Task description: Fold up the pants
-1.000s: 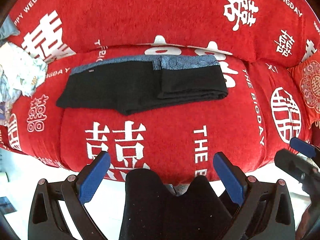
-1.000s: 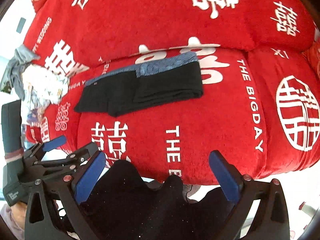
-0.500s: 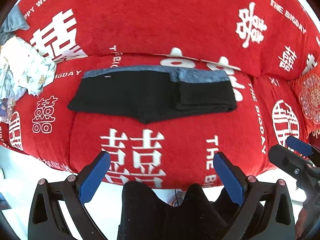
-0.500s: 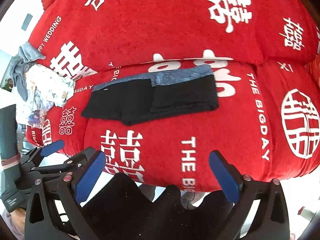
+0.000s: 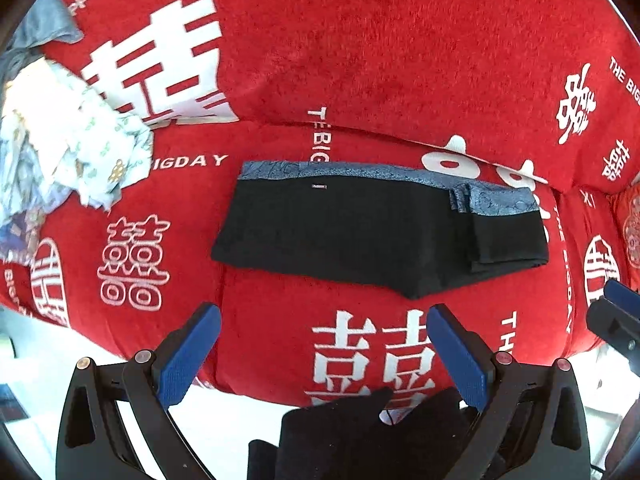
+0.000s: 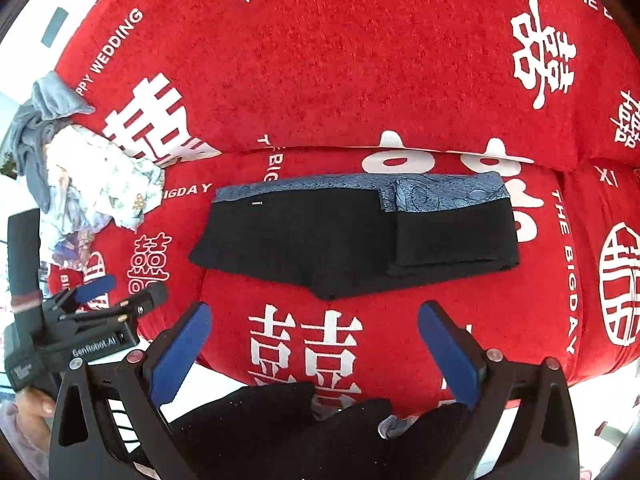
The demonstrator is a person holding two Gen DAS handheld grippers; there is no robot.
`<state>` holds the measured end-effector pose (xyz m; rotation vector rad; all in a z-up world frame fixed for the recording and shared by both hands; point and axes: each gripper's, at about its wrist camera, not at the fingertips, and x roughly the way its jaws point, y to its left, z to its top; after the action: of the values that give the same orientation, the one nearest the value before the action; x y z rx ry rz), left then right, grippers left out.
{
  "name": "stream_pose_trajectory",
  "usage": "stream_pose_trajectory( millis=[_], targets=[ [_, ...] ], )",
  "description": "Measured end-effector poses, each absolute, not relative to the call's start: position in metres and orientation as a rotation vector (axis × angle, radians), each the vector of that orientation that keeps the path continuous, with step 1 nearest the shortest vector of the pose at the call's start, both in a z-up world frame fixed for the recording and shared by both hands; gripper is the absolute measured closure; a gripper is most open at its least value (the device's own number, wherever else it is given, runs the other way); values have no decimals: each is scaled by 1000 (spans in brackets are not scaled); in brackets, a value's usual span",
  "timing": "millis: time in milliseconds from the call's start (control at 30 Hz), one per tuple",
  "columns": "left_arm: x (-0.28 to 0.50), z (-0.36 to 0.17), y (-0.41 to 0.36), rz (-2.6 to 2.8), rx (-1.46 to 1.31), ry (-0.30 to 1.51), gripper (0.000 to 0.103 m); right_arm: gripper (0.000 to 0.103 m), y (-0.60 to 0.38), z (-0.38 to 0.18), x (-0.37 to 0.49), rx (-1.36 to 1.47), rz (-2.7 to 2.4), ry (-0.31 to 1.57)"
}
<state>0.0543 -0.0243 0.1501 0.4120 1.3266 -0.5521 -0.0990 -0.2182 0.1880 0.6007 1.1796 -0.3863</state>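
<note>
Black pants (image 5: 360,236) with a blue patterned waistband lie folded flat on the red sofa cover (image 5: 360,40), one pair only. Both claws, the left gripper (image 5: 322,344) and the right gripper (image 6: 314,342), gape wide and hold nothing, short of the seat's front edge. Only the right wrist view shows the left tool's handle; one pale clothes heap (image 6: 92,184) lies left.

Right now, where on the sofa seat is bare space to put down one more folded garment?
Bare red seat lies in front of the folded black pants with the blue patterned waistband, toward the sofa's front edge, and to their right, up to the seam of the next red seat cushion. The left is crowded: a heap of pale printed clothes fills that corner.
</note>
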Motion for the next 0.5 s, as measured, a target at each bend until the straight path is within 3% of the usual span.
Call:
stream_pose_trajectory(
  millis=[267, 500],
  targets=[
    [58, 123, -55, -638, 440, 1388, 0, 0, -235, 174, -112, 660, -502, 1244],
    [50, 121, -58, -538, 287, 1417, 0, 0, -265, 167, -106, 643, -461, 1306]
  ],
)
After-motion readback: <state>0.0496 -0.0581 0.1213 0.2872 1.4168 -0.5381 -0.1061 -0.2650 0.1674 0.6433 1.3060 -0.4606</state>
